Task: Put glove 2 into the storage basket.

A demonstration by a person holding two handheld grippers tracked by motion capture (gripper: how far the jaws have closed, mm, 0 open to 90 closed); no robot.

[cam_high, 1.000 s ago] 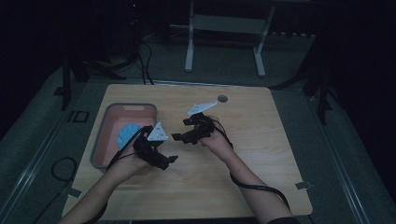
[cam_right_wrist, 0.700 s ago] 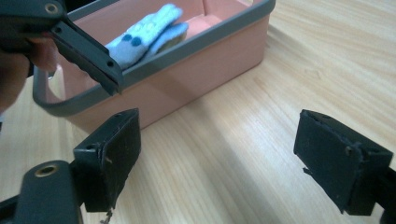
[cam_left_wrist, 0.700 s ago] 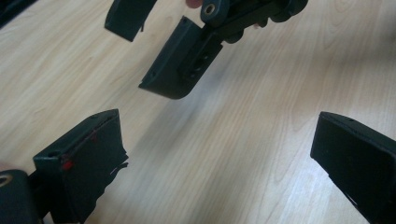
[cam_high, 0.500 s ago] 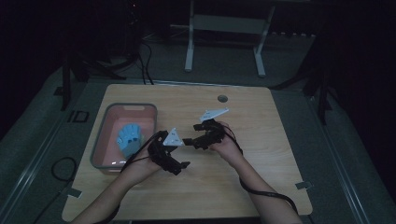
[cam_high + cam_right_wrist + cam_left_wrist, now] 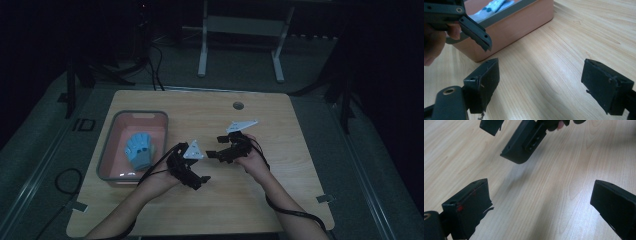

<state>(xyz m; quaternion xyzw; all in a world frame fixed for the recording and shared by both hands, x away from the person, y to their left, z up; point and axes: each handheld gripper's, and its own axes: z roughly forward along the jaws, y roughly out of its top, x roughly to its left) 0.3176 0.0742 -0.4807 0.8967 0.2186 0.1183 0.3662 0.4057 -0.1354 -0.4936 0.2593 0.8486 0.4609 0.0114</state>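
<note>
Glove (image 5: 140,150) lies in the pink tub (image 5: 161,131), its fingers pointing away from us. We hold our left claw (image 5: 201,181) and right claw (image 5: 213,154) wide open, empty, above the bench (image 5: 300,150).

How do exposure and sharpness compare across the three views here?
High view: dim and underexposed, surroundings nearly black, the blue glove in the pink bin soft. Left gripper view: bright, the table grain crisp, a soft shadow under the right gripper. Right gripper view: bright, near jaws slightly blurred.
</note>
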